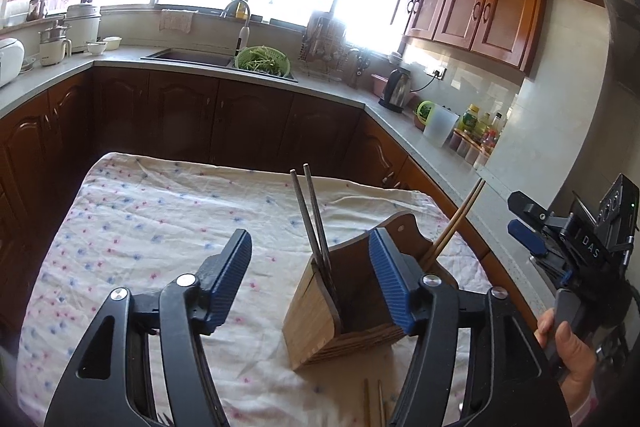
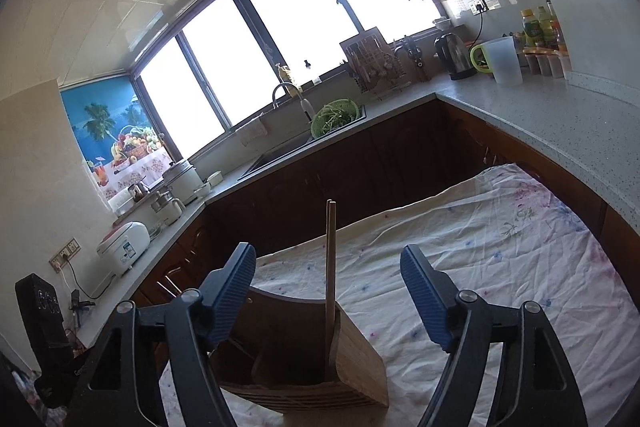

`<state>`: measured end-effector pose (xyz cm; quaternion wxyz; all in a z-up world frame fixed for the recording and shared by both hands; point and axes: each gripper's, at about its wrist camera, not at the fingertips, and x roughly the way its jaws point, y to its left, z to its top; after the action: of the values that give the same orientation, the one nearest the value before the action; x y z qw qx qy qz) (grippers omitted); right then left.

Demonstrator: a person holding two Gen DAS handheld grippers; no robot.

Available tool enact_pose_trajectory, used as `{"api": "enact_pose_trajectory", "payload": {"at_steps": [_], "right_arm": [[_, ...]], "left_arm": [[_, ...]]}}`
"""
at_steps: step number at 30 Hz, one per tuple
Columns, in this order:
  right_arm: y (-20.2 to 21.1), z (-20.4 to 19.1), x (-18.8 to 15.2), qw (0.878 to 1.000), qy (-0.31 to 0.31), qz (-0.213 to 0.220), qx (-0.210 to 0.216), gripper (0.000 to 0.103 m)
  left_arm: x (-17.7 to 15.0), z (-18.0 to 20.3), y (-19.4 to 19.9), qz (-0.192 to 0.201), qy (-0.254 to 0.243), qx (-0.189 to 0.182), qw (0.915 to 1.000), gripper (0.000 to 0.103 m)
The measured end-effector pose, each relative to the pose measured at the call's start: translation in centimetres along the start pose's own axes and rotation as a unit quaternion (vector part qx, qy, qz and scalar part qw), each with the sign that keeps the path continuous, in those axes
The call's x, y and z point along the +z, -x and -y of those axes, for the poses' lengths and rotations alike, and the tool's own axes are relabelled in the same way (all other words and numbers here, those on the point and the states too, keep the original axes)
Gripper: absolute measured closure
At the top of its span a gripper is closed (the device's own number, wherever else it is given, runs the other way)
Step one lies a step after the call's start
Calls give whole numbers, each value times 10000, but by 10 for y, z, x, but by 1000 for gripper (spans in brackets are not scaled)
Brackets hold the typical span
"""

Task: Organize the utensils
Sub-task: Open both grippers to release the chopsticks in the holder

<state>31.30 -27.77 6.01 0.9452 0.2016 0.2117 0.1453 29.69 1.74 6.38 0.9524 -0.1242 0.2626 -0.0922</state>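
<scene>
Hovering over the cloth-covered bench (image 1: 140,227), both tools hung spread and empty, the left tool (image 1: 310,279) above the wooden holder (image 1: 320,323) and the right tool (image 2: 328,291) just behind it. Steel chopsticks (image 1: 310,211) and wooden chopsticks (image 1: 456,223) stood leaning in the holder, and loose ones (image 1: 374,403) lay on the cloth near the bottom edge. Those looked light, stiff, thin and likely to roll, so a mid-shaft pinch seemed safest.

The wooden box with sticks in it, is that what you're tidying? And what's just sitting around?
For the job:
wooden holder
metal chopsticks in it
wooden chopsticks in it
loose chopsticks on the cloth

Just sitting around:
kettle
green colander
rice cooker
bottles
</scene>
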Motion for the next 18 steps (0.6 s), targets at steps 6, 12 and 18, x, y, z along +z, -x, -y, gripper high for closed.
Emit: {"api": "enact_pose_trajectory", "payload": {"at_steps": [6,12,18], "right_arm": [[19,0,-6,9999,5,-50,116,9],[43,2,-18,9995,-3,-183,253,3],[71,2,-35,9994,-10,-220,259,3]], "left_arm": [[-10,-4,16,-42,21,84,10000,21],[-24,-6,33,-152,-11,131,9998,19],[-45,-14,57,-223,31,155,9996,18]]}}
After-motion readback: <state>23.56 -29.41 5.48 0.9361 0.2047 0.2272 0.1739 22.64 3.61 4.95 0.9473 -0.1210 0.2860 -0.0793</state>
